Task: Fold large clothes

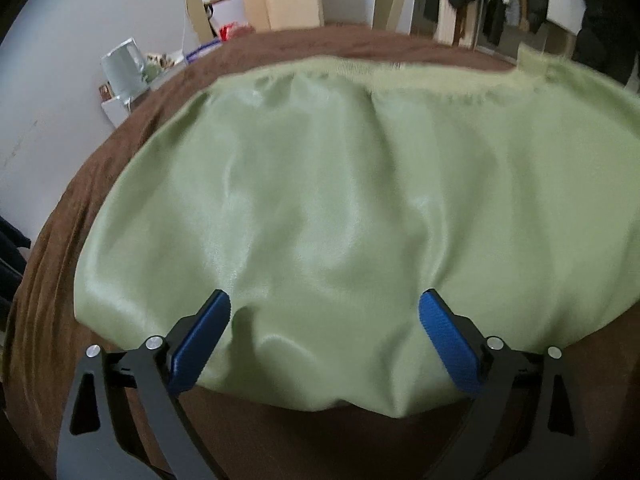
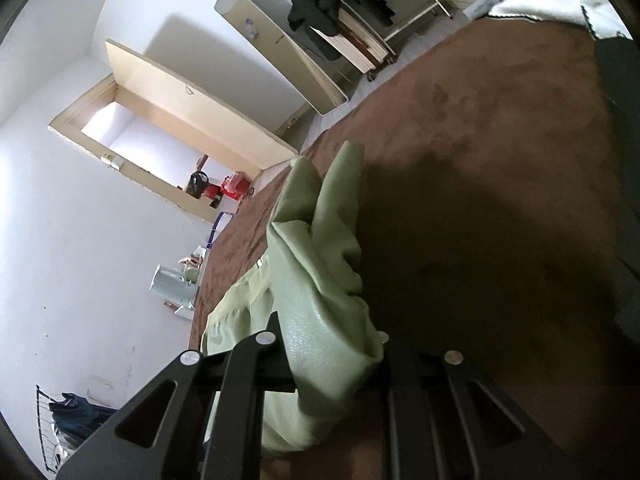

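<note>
A large light-green garment (image 1: 340,208) with a shiny lining lies spread on a brown bed cover (image 1: 60,264). My left gripper (image 1: 324,312) is open, its blue pads (image 1: 200,344) hovering over the garment's near edge with nothing between them. In the right wrist view my right gripper (image 2: 328,344) is shut on a bunched fold of the green garment (image 2: 320,272), holding it lifted above the brown cover (image 2: 480,200); its fingertips are hidden by the cloth.
A pale kettle (image 1: 122,68) and small items stand on a low stand left of the bed. A wooden door (image 2: 192,112), leaning boards and a rack of dark clothes (image 2: 344,12) are beyond. A wire basket with dark clothes (image 2: 68,420) sits by the wall.
</note>
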